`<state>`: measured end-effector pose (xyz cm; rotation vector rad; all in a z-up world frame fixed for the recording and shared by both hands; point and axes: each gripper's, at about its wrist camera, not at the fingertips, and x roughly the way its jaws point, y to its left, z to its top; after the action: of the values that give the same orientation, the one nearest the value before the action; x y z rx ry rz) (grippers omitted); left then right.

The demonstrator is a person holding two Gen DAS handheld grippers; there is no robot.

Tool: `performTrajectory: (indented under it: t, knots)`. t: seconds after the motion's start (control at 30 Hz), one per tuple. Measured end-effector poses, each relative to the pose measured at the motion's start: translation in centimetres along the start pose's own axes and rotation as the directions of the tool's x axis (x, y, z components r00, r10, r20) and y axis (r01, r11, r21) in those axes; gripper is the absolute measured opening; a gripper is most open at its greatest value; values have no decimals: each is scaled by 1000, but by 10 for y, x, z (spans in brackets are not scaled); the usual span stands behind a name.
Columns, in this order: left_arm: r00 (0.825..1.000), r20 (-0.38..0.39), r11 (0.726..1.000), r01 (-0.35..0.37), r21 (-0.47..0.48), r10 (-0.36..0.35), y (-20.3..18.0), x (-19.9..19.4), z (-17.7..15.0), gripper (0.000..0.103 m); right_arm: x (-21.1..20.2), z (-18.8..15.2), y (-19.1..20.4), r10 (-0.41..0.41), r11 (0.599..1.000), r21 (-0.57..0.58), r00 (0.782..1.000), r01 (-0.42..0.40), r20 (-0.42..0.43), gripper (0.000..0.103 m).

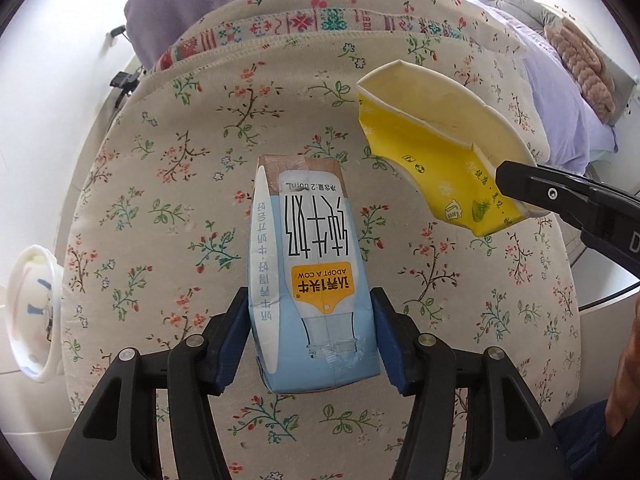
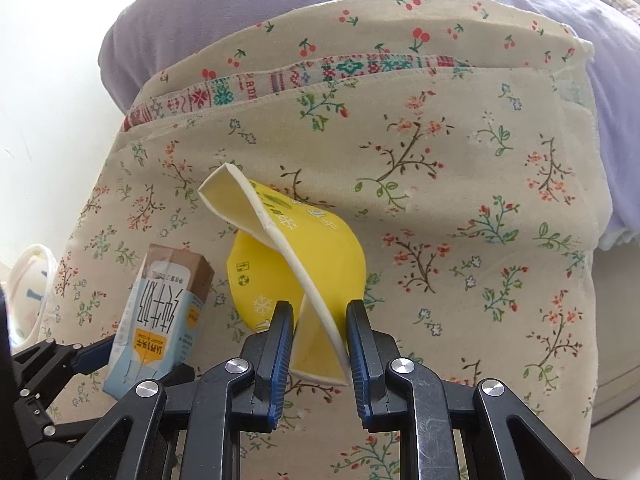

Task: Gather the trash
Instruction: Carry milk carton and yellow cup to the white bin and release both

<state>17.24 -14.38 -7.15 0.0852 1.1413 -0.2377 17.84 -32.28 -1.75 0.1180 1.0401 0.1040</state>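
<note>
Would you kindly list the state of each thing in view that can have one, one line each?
Milk carton: sealed with tape, held between the left gripper's fingers.
Yellow paper cup: flattened and torn, clamped by the right gripper.
Left gripper: shut on the carton.
Right gripper: shut on the cup.
Floral cloth: spread flat under both items.
White cup: lying on its side at the cloth's edge.
</note>
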Motion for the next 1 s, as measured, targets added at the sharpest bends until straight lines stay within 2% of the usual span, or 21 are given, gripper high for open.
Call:
performTrajectory:
  t: [0.17, 0.67, 0.77, 0.9, 1.0]
  knots:
    - [1000, 3, 999, 10, -30, -10, 8, -9, 1, 61, -1, 1, 5, 7, 1000, -4, 1000, -7, 8, 24]
    - [997, 17, 975, 82, -204, -80, 87, -34, 7, 61, 2, 3, 35, 46, 997, -62, 999, -45, 28, 24]
    - [995, 24, 964, 103, -245, -100, 110, -45, 4, 61, 2, 3, 42, 67, 995, -74, 997, -64, 30, 24]
    - [989, 45, 928, 150, -342, -143, 156, -66, -2, 61, 3, 3, 55, 87, 992, -98, 996, -84, 30, 24]
    - [990, 69, 906, 138, -400, -120, 194, -84, -7, 61, 4, 3, 65, 103, 989, -109, 994, -100, 31, 24]
